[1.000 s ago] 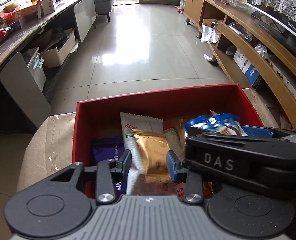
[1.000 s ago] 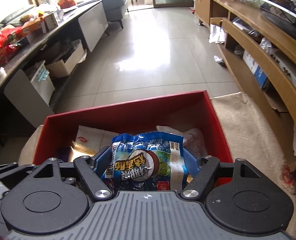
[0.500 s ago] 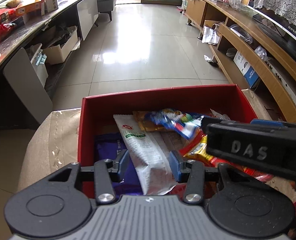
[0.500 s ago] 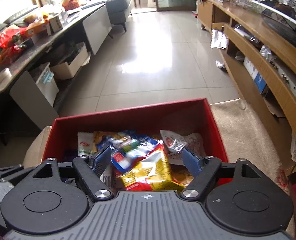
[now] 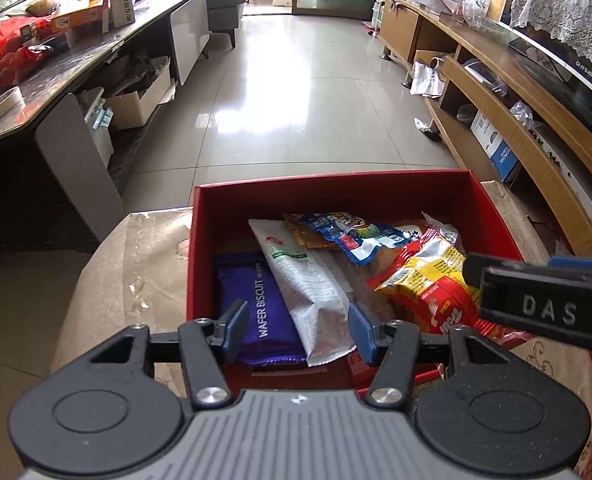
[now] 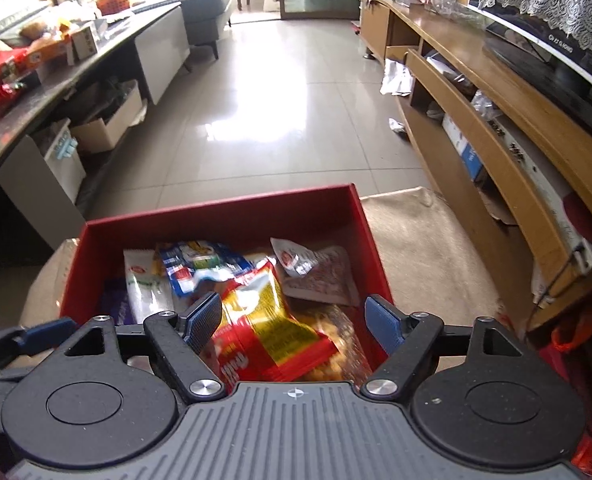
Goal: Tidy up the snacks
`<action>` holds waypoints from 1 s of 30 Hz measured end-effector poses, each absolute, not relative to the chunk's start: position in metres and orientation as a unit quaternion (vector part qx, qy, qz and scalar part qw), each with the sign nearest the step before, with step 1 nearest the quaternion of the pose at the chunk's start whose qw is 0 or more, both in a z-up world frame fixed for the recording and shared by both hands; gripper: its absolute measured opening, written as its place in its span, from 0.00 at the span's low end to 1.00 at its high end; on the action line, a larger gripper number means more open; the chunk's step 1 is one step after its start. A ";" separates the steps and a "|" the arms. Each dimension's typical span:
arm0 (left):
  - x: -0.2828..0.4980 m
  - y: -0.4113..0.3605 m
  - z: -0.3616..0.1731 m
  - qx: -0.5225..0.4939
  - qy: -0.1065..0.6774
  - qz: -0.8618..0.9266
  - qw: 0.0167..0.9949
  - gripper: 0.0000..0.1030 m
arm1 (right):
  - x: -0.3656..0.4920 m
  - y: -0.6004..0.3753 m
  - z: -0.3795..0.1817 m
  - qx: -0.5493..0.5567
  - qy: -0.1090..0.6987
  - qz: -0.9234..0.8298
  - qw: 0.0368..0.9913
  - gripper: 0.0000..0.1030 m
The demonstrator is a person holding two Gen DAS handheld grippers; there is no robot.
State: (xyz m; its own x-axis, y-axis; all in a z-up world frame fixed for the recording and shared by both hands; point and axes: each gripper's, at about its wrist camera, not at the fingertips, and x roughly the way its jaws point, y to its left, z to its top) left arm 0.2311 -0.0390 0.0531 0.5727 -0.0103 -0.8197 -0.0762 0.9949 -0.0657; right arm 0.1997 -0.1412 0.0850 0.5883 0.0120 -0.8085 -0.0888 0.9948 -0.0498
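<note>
The open red cardboard box [image 5: 492, 216] rests on a beige cloth-covered surface [image 5: 136, 256]. Inside the box lie a purple wafer-biscuit packet [image 5: 256, 304], a white-and-green sachet [image 5: 304, 280], a blue snack bag [image 5: 352, 232] and a red-and-yellow crinkled bag [image 6: 272, 328]. The left gripper [image 5: 298, 332] hovers above the box's near edge; its jaws have just been opening and grasp nothing. The right gripper [image 6: 292, 322] likewise stands released, with nothing clamped.

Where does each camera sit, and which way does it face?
Left wrist: on the left tongs, looking down into the red box; its blue pads and the right tongs' arm show.
Right wrist: on the right tongs, looking down into that box; the left tongs show at the left edge.
Shared: box, yellow bag, floor.
</note>
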 end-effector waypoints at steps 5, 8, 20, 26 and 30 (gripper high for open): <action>0.222 -0.034 0.054 -0.048 0.461 0.025 0.886 0.52 | 0.184 -0.140 0.089 -0.057 0.455 0.022 0.889 0.83; 0.216 -0.032 0.055 -0.053 0.462 0.025 0.885 0.52 | 0.175 -0.139 0.090 -0.066 0.457 0.018 0.887 0.83; 0.183 -0.029 0.056 -0.045 0.458 0.020 0.888 0.61 | 0.139 -0.143 0.083 -0.060 0.470 0.004 0.880 0.85; 0.164 -0.027 0.051 -0.043 0.462 0.019 0.886 0.67 | 0.121 -0.142 0.079 -0.053 0.475 0.004 0.878 0.85; 0.152 -0.026 0.050 -0.046 0.463 0.017 0.885 0.71 | 0.111 -0.141 0.076 -0.055 0.479 0.000 0.876 0.85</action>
State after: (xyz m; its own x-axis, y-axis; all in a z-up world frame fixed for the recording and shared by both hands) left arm 0.1521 -0.0264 0.0501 0.5702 -0.0131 -0.8214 -0.0719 0.9952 -0.0658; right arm 0.1110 -0.1409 0.0760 0.5418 -0.0522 -0.8389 -0.0536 0.9939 -0.0964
